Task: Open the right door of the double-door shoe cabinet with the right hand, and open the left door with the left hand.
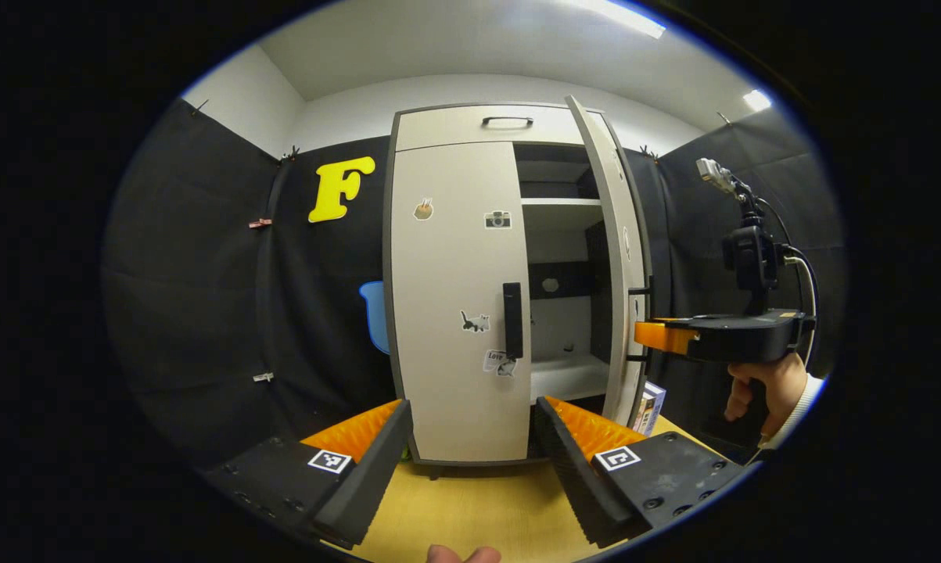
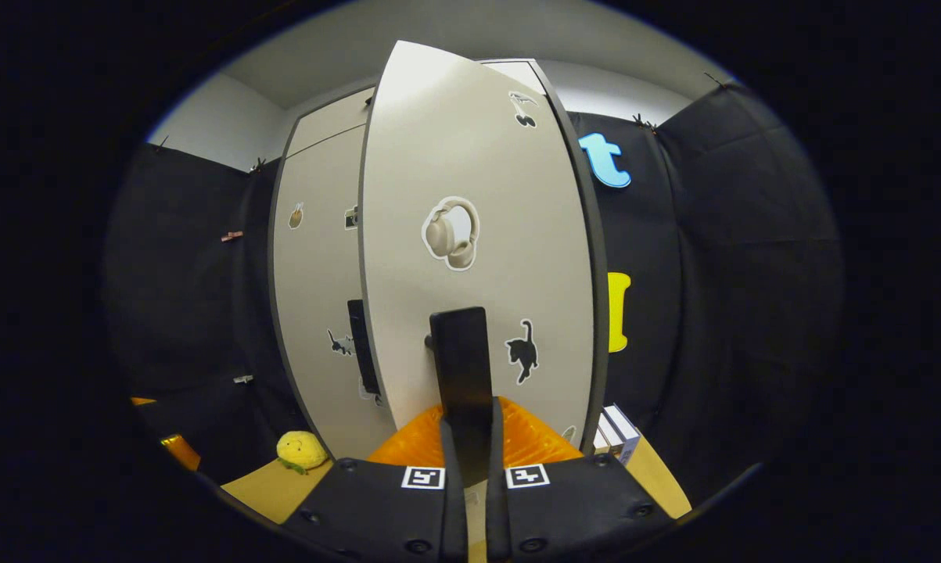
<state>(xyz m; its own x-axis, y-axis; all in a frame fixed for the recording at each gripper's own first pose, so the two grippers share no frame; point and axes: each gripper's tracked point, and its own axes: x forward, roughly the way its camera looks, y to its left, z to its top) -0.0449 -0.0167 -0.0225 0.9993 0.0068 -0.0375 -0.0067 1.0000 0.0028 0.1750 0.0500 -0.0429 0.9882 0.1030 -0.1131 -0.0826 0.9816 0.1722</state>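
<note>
I have the shoe cabinet (image 1: 454,297) standing upright on the yellow-wood table (image 1: 470,508), straight ahead of my left gripper and filling the middle of the booth. Its right door (image 2: 478,234) is swung partway out, so in the left gripper view I look past its edge onto the bare shelves (image 1: 568,375) inside, while the left door (image 1: 450,305) sits flush and shut. Both doors look like rigid laminated panels on side hinges; I'd expect them to swing lightly and stiffly, with no flex, though the smooth faces offer nothing to grip, so the vertical bar handles are the only sensible hold. My right gripper (image 2: 468,422) has its fingers closed on the right door's handle (image 2: 461,367), pinching the dark bar from both sides low on its length. My left gripper (image 1: 470,446) has its fingers spread wide, well short of the cabinet and holding nothing. The left door's handle (image 1: 512,320) is a dark bar near that door's inner edge, and I judge a pinch at mid-length best. A small yellow plush (image 2: 301,451) lies on the table by the cabinet's foot.
</note>
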